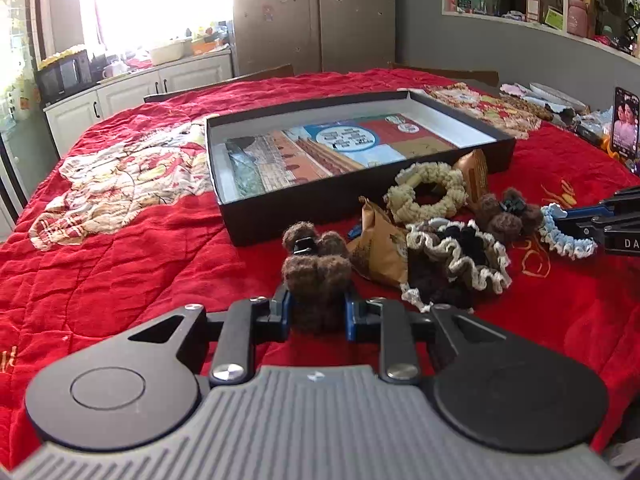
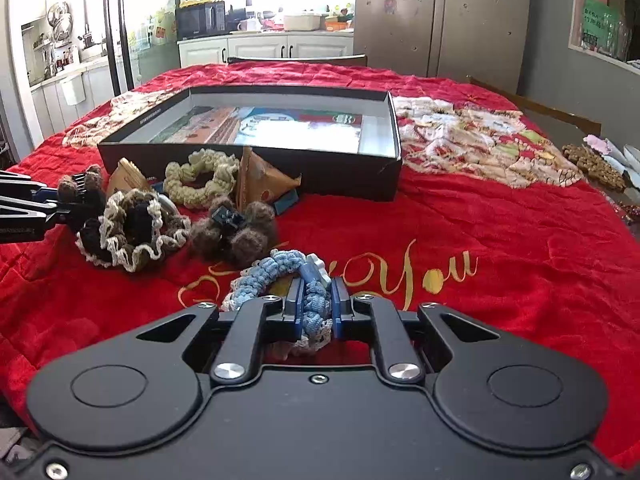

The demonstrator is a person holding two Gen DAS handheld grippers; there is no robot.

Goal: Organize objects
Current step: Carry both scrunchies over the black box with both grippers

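gripping a brown fuzzy hair clip, the left gripper has its blue pads pressed against the clip's lower sides, low over the red quilted cover that drapes the counter. the right gripper is clamped on a blue crocheted scrunchie, whose loop lies on the cover ahead of the pads, with a small white flower-shaped piece at its far end, beside gold lettering on the cover.

between the two grippers sits a cluster: a dark scrunchie with cream ruffled edging, a second brown fuzzy clip, a beige crocheted scrunchie and two brown paper packets, one leaning against the box.

just behind the cluster, a shallow black box lies open, with printed colourful sheets flat on its floor. a floral patch of fabric shows on the cover to the box's left in the left wrist view.
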